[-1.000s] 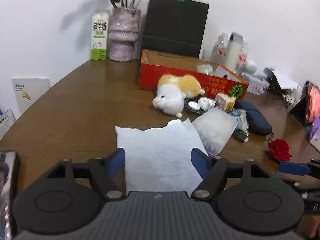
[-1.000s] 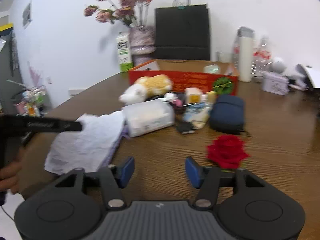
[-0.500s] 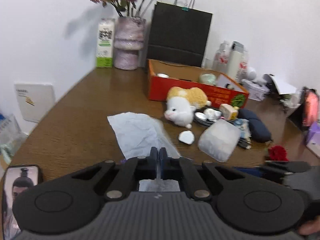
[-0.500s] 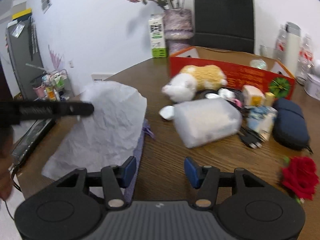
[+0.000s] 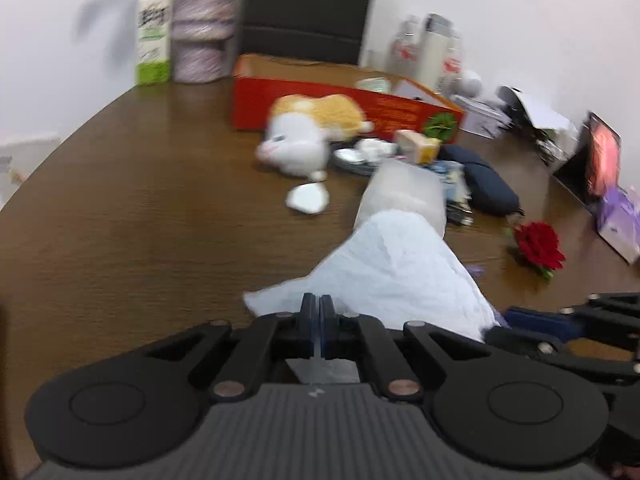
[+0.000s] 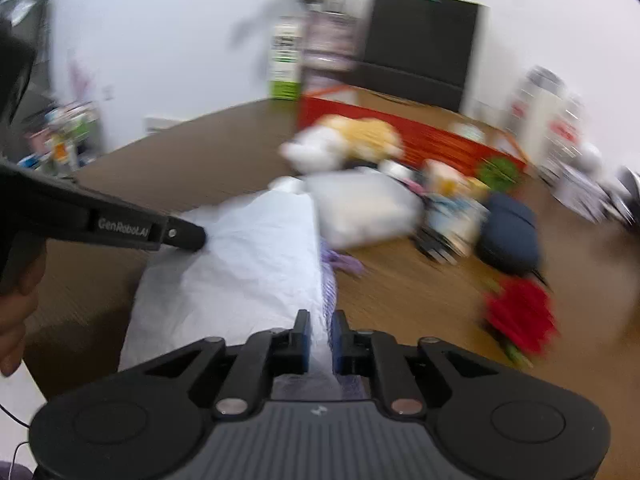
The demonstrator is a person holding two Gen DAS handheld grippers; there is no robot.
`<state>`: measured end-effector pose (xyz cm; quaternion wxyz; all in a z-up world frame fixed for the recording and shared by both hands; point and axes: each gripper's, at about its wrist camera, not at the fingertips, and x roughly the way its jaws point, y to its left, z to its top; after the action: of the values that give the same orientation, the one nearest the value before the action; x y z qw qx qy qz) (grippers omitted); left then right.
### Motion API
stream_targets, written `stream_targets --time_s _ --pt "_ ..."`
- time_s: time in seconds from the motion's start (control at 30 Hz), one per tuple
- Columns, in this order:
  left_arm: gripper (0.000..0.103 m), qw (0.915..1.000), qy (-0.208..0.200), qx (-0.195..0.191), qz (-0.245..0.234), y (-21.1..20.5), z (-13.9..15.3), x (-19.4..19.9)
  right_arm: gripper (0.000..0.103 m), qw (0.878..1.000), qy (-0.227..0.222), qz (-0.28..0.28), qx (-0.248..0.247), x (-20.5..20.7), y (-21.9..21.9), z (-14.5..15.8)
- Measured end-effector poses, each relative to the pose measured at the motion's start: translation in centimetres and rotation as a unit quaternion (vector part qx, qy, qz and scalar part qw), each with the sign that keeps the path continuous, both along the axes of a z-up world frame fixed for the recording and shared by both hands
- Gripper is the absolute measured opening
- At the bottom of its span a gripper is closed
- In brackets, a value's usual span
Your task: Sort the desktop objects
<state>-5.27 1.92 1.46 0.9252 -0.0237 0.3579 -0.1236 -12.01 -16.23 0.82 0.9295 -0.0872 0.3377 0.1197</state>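
While the brown wooden table (image 5: 120, 220) fills the whole scene, everything gets placed off the red cardboard box (image 5: 340, 106) sitting toward its far side. Behind that box a black paper bag (image 5: 308, 4) stands against the white wall, with a mottled vase (image 5: 202, 28) and a green-and-white carton (image 5: 153, 40) off to the box's left. Right in front of the box lies an orange-and-white plush toy (image 5: 308, 132), and nearer still a translucent packet (image 5: 400, 196), with a dark blue case (image 5: 480, 184) to its right. Nearer the cameras than all of that, the crumpled white sheet of paper (image 5: 396, 276) is lifted off the wood and stretched between both tools. The left gripper (image 5: 319, 320) has its jaws pressed together on the sheet's near edge, no gap showing. The right gripper (image 6: 320, 336), blurred by motion, has just been closing, and its blue pads now sit against the paper's other edge, with a bit of purple material (image 6: 340, 260) bunched beside it. A red rose (image 5: 538, 246) lies well to the right of the box's front, and a small white scrap (image 5: 307, 199) rests just before the plush toy.
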Motion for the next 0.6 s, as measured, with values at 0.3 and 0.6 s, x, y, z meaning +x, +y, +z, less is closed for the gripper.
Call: stream_targets --time_s 0.3,0.6 --pt "0.054 0.9974 -0.001 -0.052 -0.050 -2.3 1.1 -1.3 0.052 0.999 -0.036 0.032 0.022 -1.4 -1.3 1.1" --pt "0.066 0.9935 0.019 -0.110 -0.023 1.2 1.1 -1.7 0.001 0.995 -0.082 0.061 0.004 -1.1 1.6 1.3"
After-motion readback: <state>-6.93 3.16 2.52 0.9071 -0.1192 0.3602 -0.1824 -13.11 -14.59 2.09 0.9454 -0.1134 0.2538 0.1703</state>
